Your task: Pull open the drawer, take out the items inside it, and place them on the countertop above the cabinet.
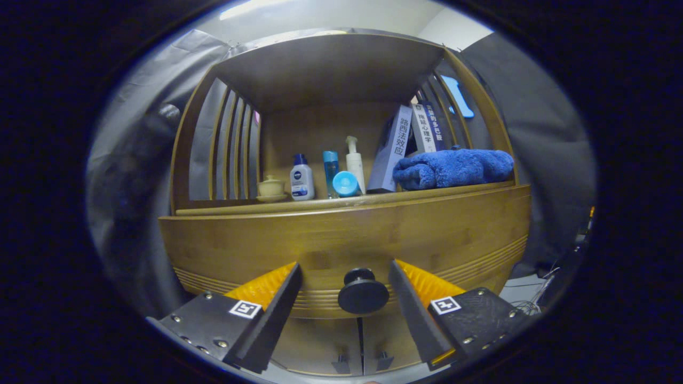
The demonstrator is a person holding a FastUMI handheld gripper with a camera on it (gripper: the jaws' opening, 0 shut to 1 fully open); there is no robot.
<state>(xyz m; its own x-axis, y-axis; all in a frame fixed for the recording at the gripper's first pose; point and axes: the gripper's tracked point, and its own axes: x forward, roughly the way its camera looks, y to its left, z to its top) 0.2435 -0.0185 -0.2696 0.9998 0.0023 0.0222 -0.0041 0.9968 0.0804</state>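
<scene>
A wooden drawer front (347,234) spans the cabinet below the countertop (331,205). Its round black knob (363,292) sits between my two fingers, near their tips. My gripper (346,277) is open, with a gap on each side of the knob; neither yellow pad (267,285) touches it. The drawer looks closed and its contents are hidden.
On the countertop stand a small lidded cup (271,188), a white bottle (301,178), a blue bottle (331,170), a pump bottle (354,162), a blue round lid (346,184), leaning books (397,144) and a folded blue towel (453,168). Two lower cabinet doors (360,346) sit under the drawer.
</scene>
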